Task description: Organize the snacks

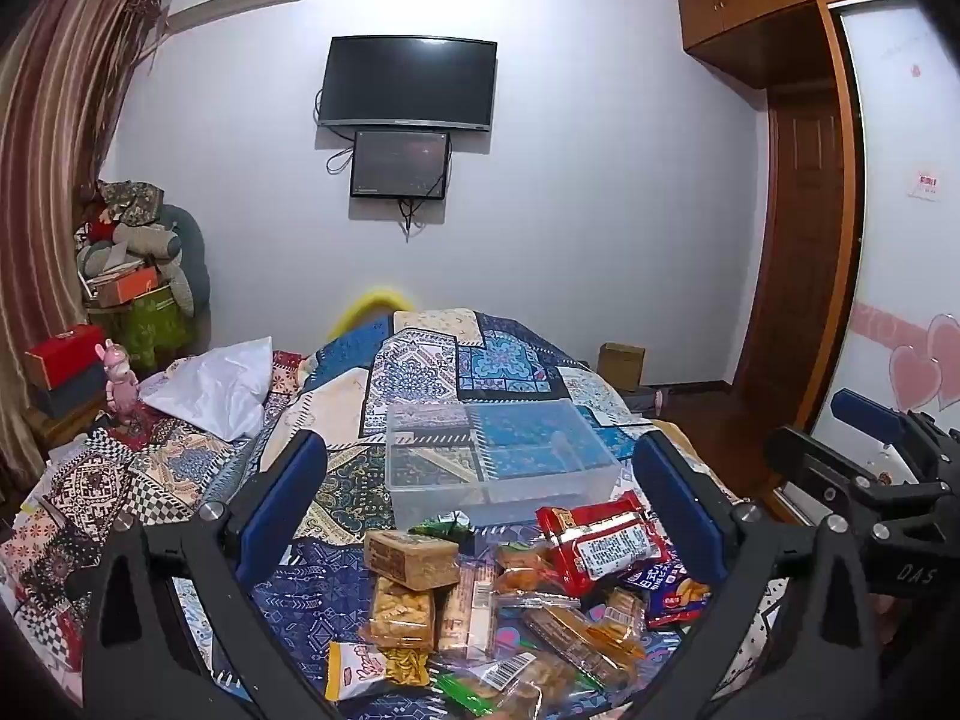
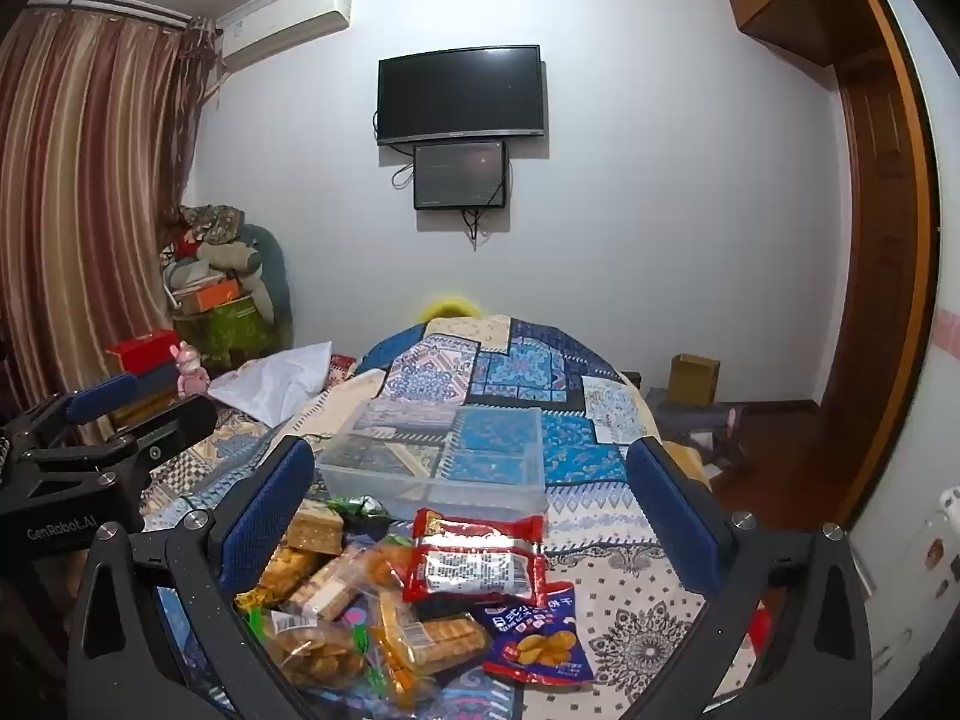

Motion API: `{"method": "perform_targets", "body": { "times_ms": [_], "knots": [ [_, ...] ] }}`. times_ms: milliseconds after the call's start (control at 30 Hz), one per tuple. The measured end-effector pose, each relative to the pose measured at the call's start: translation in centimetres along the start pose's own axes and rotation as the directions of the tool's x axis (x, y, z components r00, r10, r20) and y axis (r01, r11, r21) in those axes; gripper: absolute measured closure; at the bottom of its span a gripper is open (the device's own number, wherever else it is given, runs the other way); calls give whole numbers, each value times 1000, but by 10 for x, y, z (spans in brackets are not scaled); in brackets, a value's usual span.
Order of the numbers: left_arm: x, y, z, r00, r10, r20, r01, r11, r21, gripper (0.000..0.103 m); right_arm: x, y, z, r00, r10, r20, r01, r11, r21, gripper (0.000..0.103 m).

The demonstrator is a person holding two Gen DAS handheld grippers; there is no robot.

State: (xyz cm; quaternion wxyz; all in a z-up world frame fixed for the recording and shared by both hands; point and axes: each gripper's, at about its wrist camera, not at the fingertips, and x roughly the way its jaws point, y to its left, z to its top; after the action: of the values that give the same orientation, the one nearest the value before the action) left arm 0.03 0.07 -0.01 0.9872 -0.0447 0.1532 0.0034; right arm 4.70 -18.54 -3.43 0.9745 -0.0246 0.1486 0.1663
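A pile of wrapped snacks lies on the patterned quilt [image 1: 420, 372]. It holds a red packet [image 1: 600, 540], a brown block [image 1: 411, 558], a blue biscuit bag [image 1: 672, 585] and several clear cracker packs [image 1: 402, 612]. Behind it stands an empty clear plastic box [image 1: 498, 456] with dividers. My left gripper [image 1: 480, 504] is open above the pile, holding nothing. My right gripper [image 2: 468, 510] is open over the red packet [image 2: 474, 561] and blue bag [image 2: 540, 642], holding nothing. The clear box [image 2: 438, 456] lies just beyond it.
A white cloth [image 1: 216, 384] and a pink toy rabbit [image 1: 123, 381] lie at the bed's left. Boxes and clothes [image 1: 132, 276] are stacked in the far left corner. A cardboard box [image 1: 621, 363] sits on the floor right. A wardrobe [image 1: 798, 180] stands at right.
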Motion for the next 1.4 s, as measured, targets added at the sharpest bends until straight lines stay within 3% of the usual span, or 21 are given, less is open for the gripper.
{"method": "perform_targets", "body": {
  "times_ms": [1400],
  "knots": [
    [9,1,-9,1000,15,1,-15,1000,8,0,0,0,-2,999,37,-4,-37,999,22,0]
  ]
}}
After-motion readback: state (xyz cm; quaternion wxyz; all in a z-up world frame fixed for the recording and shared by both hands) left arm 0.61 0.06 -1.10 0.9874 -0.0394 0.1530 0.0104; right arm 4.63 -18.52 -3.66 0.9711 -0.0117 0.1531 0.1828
